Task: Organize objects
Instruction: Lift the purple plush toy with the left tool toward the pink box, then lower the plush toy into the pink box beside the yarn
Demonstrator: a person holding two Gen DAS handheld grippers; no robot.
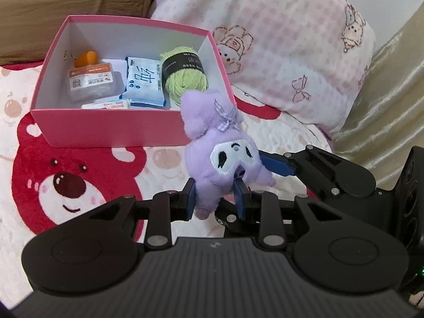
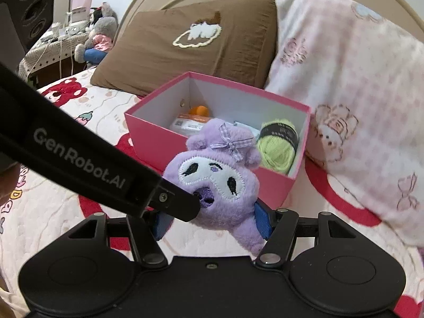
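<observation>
A purple plush toy with a white face and a checked bow hangs in the air just in front of the pink box. My left gripper is shut on its lower body, a blue pad on each side. From the right, one blue pad of my right gripper presses the toy's side. In the right wrist view the plush toy sits between the pads of my right gripper, which is shut on it. The left gripper's black finger reaches in from the left.
The pink box rests on a bear-print bedspread and holds a green yarn ball, a tissue pack, a clear case and an orange piece. A brown pillow and a pink pillow lie behind.
</observation>
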